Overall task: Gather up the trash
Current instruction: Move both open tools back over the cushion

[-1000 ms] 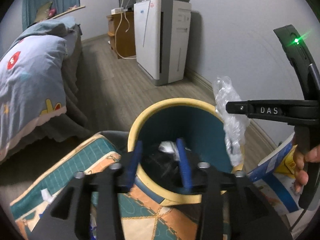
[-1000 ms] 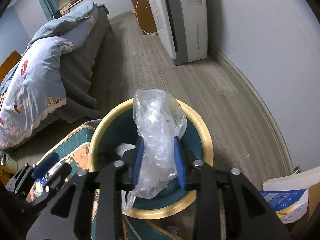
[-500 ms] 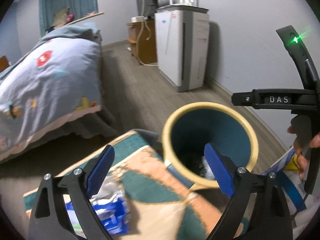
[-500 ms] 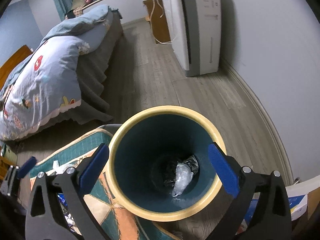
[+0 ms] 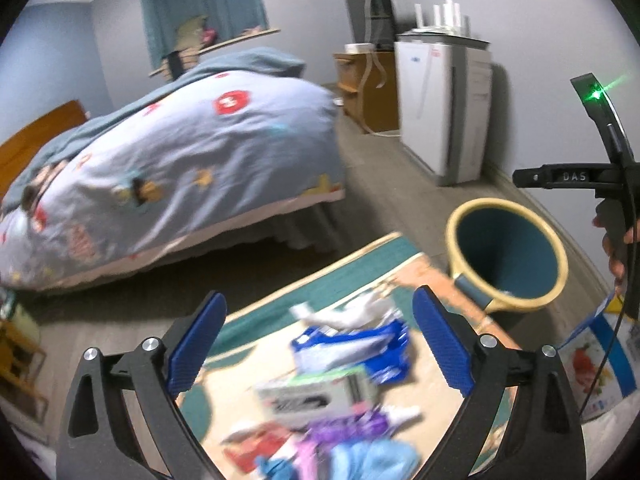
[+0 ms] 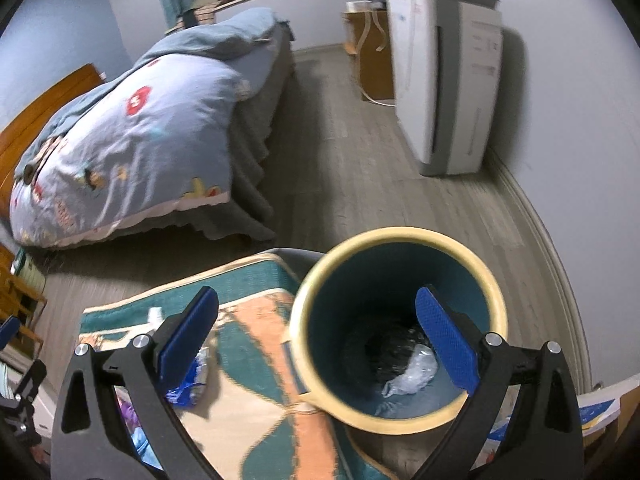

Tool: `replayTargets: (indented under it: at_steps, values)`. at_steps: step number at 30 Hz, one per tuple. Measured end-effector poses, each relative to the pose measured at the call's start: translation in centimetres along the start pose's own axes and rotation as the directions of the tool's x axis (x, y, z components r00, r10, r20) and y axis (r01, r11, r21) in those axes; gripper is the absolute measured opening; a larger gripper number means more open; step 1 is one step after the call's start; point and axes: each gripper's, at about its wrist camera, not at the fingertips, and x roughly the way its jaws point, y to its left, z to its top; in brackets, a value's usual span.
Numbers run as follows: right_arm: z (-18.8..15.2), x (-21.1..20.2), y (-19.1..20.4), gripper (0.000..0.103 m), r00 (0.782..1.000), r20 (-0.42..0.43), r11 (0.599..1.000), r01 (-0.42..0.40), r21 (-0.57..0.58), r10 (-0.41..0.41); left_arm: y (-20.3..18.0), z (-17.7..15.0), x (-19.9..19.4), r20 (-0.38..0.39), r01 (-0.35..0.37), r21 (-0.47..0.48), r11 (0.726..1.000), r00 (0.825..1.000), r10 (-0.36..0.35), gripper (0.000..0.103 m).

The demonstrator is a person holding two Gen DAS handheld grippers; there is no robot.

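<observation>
Trash [image 5: 352, 344] is piled on the mat [image 5: 320, 292], just beyond the left gripper [image 5: 316, 344], whose jaws have just been opening and now stand spread wide with nothing between them. A blue-and-white wrapper [image 5: 360, 346] lies nearest the pads, a grey box [image 5: 316, 394] just nearer, purple and red scraps nearest of all. The picture is blurred, so edges are hard to tell. A good pick, it is judged, would be made by lowering the spread jaws over one light piece on top and closing on a firm fold, not on the mat. To the right, the right gripper [image 6: 316, 344] is likewise spread and empty over the bin [image 6: 492, 292], its jaws just opened too; a clear bag [image 6: 412, 372] is seen at the bottom. The bin stands touching the mat's right edge, so a short carry is expected.
</observation>
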Motion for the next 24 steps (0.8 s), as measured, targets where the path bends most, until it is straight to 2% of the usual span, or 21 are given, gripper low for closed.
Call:
replayTargets:
  at_steps: [6, 12, 18, 24]
  values:
    - [-0.7, -0.5, 4.4, 0.097, 0.999, 0.002, 0.996, -0.035, -0.083, 0.035, 4.5, -3.3, -2.8, 0.000, -0.052, -0.073, 0.996, 0.999, 0.052, 0.095]
    - [-2.1, 0.2, 7.7, 0.097, 0.998, -0.045, 0.987, -0.059, -0.149, 0.052, 8.1, -5.6, -2.7, -0.033, -0.069, -0.193, 0.979, 0.997, 0.064, 0.095]
    - [-4.0, 2.2, 10.9, 0.097, 0.991, -0.120, 0.974, -0.076, -0.214, 0.051, 10.2, -6.8, -1.4, -0.071, -0.086, -0.208, 0.974, 0.995, 0.073, 0.095]
    - [-5.6, 4.1, 13.7, 0.097, 0.978, -0.196, 0.962, -0.117, -0.246, 0.069, 11.8, -8.3, 1.1, -0.143, -0.097, -0.227, 0.969, 0.988, 0.066, 0.095]
